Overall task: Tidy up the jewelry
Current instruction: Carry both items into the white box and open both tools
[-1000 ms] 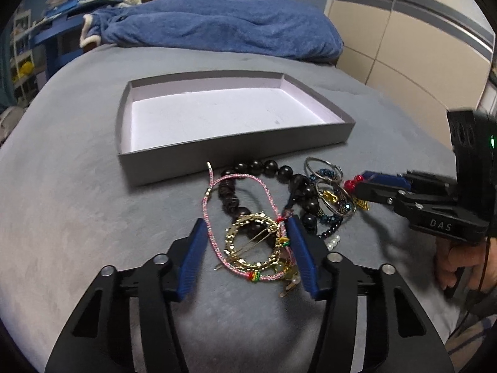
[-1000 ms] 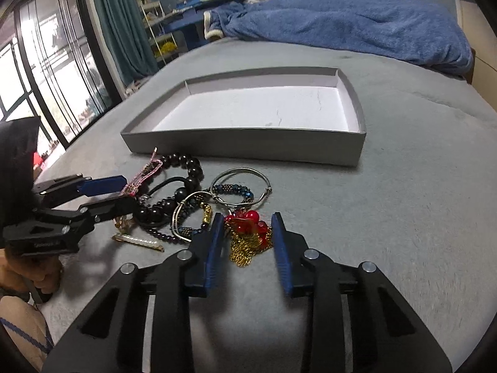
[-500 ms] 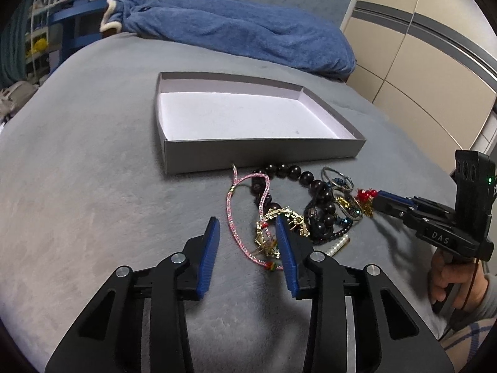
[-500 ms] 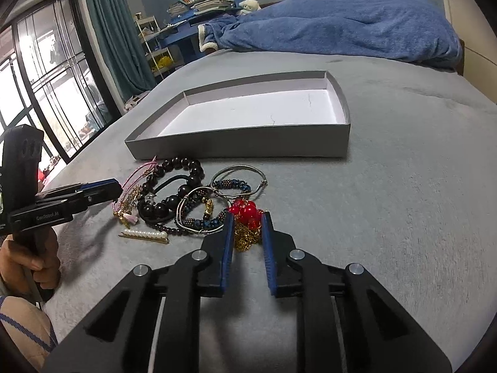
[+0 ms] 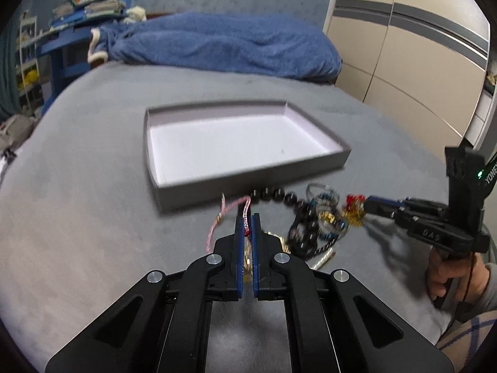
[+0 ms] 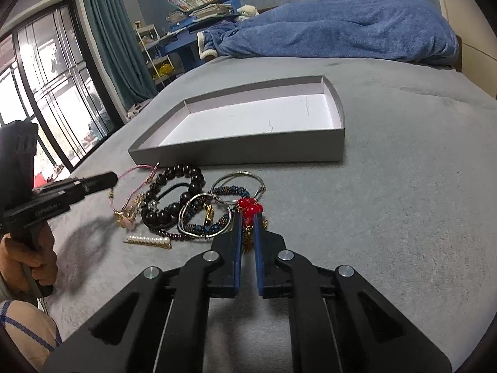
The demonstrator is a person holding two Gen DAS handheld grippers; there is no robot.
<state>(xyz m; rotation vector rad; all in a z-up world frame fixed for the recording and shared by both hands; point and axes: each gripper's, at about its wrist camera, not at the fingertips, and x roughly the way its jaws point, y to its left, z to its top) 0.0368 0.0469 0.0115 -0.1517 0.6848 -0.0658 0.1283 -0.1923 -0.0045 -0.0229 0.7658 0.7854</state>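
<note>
Gripping jewelry off the grey bed (image 6: 403,186), the left gripper (image 5: 247,217) has its fingers clamped on a pink braided cord bracelet (image 5: 228,209), the right gripper (image 6: 247,214) on a red-beaded gold chain (image 6: 250,206); next, judging so, carry both into the empty shallow grey cardboard tray (image 6: 236,154).

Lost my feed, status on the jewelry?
Left hand-held gripper shut on pink cord. Right shut on red-bead chain. Box empty; other pieces tangled alongside.

"DAS" embossed on right tongs (image 5: 368,206) body. "YONE…" cut off on a dark strap (image 5: 490,175) at frame edge. Rest unreadable.
</note>
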